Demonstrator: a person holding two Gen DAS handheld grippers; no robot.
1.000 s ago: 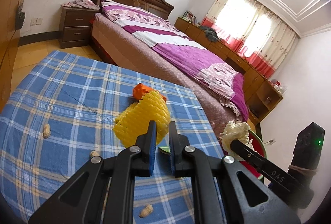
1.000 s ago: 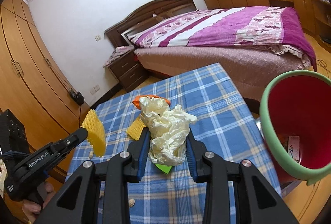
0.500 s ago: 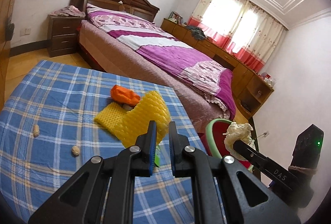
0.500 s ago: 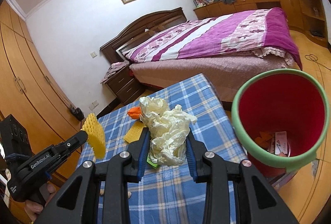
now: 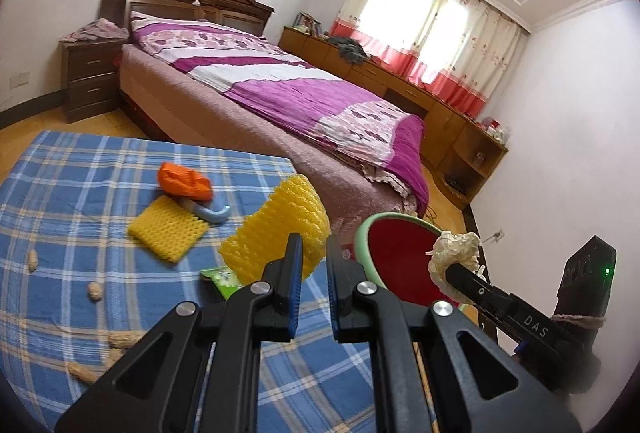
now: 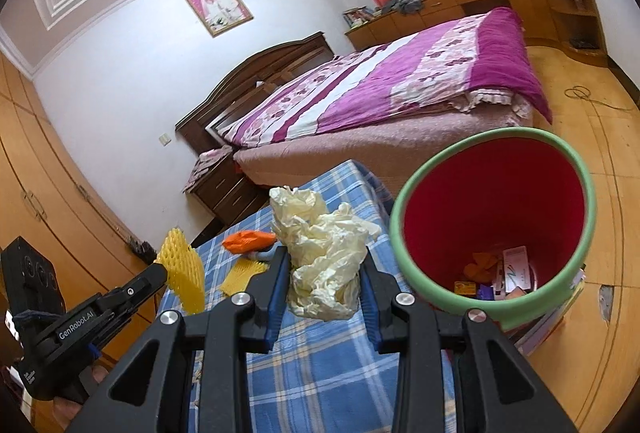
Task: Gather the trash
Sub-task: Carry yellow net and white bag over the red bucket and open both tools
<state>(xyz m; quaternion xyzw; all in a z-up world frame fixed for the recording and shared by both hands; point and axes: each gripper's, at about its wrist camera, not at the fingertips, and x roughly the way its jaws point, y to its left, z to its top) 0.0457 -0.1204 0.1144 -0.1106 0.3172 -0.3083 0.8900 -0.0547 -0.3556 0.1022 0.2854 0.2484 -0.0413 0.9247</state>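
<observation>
While the desk draped in a blue checked cloth [image 5: 80, 193] fills the lower left of both views, a round red bin with a pale green rim [image 6: 496, 225] stands just off its edge, mouth tilted toward the right wrist camera; orange scraps, small cards and wrappers lie at its bottom. The right tool [image 6: 325, 285] is clamped on a crumpled cream plastic glove wad [image 6: 324, 257], which rises upright from between the pads, just beside the bin's rim. The left tool [image 5: 311, 273] is pinched narrow on a yellow foam fruit-net sleeve [image 5: 276, 233], its long axis slanting up and away, above the desk near the bin. On the cloth lie a second flat yellow foam net [image 5: 168, 231], an orange wrapper [image 5: 184, 183] and scattered peanut shells [image 5: 94, 291].
</observation>
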